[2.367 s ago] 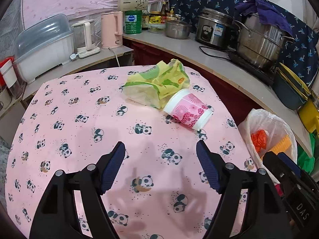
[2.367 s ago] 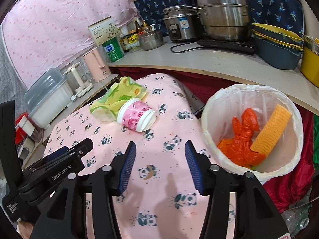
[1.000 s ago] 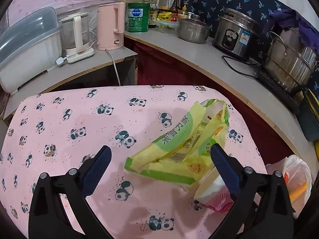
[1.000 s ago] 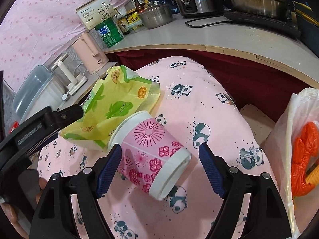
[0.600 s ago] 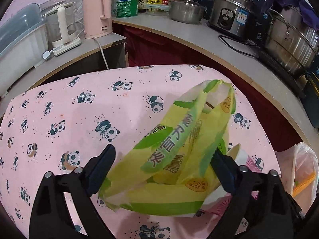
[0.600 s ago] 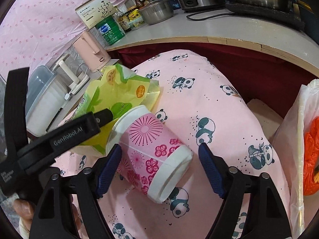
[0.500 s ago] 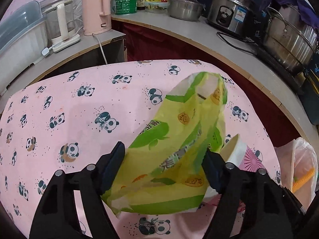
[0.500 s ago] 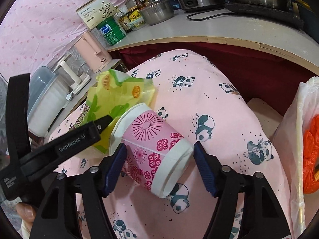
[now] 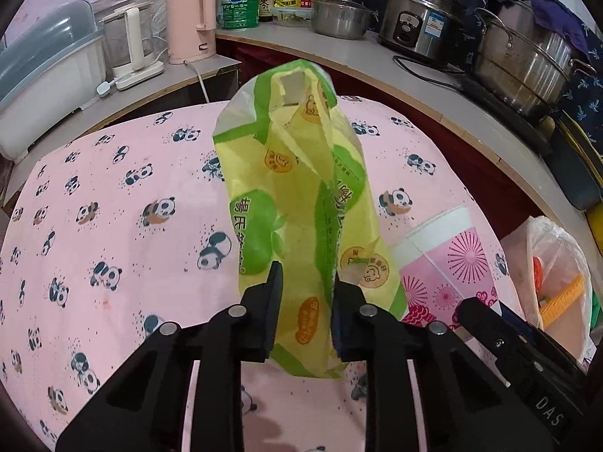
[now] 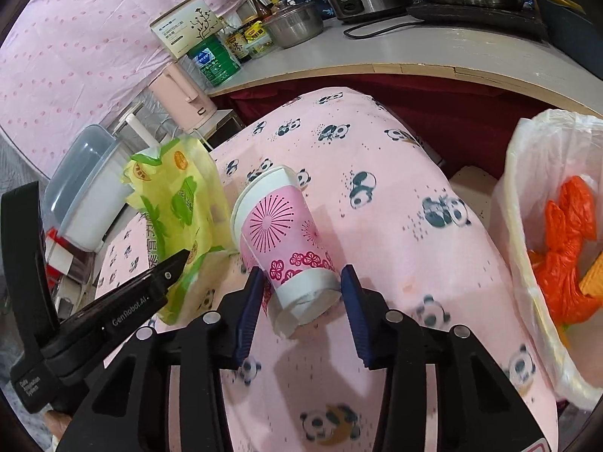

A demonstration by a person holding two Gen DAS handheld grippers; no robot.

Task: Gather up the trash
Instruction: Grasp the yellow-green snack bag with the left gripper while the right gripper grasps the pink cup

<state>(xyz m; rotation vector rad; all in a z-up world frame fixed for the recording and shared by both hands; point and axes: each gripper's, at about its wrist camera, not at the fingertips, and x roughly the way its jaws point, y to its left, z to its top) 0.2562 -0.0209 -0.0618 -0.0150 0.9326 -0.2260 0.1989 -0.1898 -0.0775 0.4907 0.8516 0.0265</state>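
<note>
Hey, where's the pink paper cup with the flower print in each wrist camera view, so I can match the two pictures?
Left wrist view: the pink flower-print paper cup lies lower right, beside the yellow-green plastic bag.
Right wrist view: the cup sits centre, between the closing right gripper fingers.
Shared landmark: the pale pink electric kettle on the counter behind.

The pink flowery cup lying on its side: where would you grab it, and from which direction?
Grip the pink cup across its narrow base end, coming from the base side, one finger on each side wall. It lies tipped with its base towards the right gripper, whose closing jaws already straddle that end; the wide mouth faces away.
</note>
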